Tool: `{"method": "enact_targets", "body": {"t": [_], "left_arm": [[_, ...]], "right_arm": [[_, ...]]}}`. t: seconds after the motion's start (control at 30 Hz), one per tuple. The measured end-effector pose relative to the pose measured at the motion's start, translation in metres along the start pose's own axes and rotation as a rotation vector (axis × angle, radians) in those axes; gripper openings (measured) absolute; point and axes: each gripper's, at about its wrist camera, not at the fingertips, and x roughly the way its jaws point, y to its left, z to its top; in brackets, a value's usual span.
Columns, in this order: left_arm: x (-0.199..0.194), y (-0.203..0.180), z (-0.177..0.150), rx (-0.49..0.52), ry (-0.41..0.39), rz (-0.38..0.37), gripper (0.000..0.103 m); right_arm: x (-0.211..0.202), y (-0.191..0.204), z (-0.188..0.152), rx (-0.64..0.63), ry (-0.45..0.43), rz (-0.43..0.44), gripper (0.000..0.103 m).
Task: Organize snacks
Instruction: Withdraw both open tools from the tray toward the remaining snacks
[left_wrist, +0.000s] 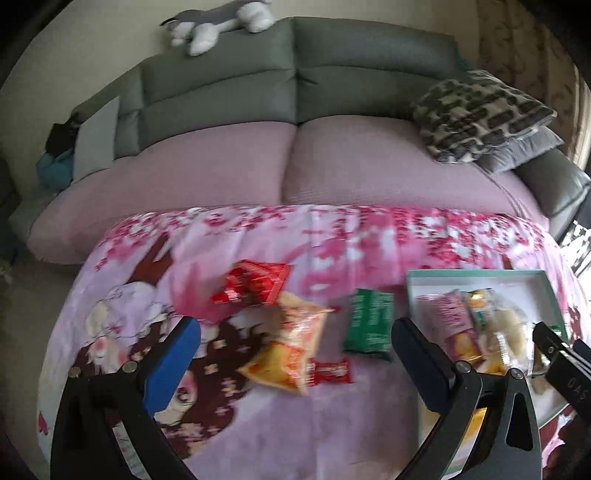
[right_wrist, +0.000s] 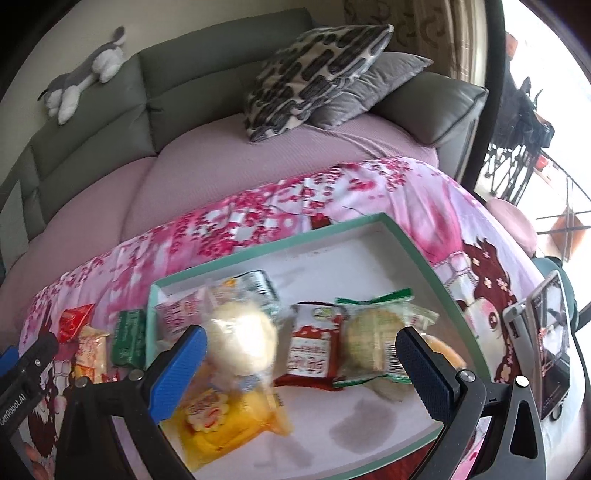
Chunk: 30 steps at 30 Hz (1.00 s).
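Snacks split between blanket and box; left claw (left_wrist: 295, 332) wide, empty, above loose packets on floral blanket (left_wrist: 258, 424): red packet (left_wrist: 255, 286), orange packet (left_wrist: 291, 347), green packet (left_wrist: 369, 325); right claw (right_wrist: 301, 349) wide, empty, over green-rimmed box (right_wrist: 406, 240) holding pale bun (right_wrist: 240, 339), yellow packet (right_wrist: 221, 417), green-edged cake (right_wrist: 373, 343).

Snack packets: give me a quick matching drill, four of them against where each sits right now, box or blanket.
Things:
1. green packet
2. red packet
3. yellow packet
4. round cake in green-edged wrapper

Places:
A. in the box, near left corner
B. on the blanket, just left of the box
C. in the box, right side
D. on the blanket, far left of the pile

Pairs: 1-B, 2-D, 3-A, 4-C
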Motion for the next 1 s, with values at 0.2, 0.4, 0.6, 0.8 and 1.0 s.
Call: {"method": "enact_targets", "body": {"t": [0.2, 0.4, 0.6, 0.8, 1.0], "left_arm": [[-0.003, 0.053, -0.007, -0.094, 0.005, 0.061, 0.103], [-0.008, 0.103, -0.015, -0.204, 0.007, 0.086, 0.103], [-0.01, 0.146, -0.025, -0.291, 0.014, 0.101, 0.103], [-0.006, 0.171, -0.033, -0.338, 0.027, 0.101, 0.103], [0.007, 0.172, -0.036, -0.334, 0.056, 0.082, 0.103]], "right_arm": [[-0.005, 0.029, -0.005, -0.024, -0.01, 0.069, 0.103], [-0.014, 0.07, -0.012, -0.088, -0.03, 0.134, 0.103], [-0.018, 0.117, -0.026, -0.177, -0.027, 0.187, 0.103], [-0.013, 0.158, -0.045, -0.239, 0.009, 0.255, 0.103], [0.0, 0.176, -0.059, -0.271, 0.037, 0.274, 0.101]]}}
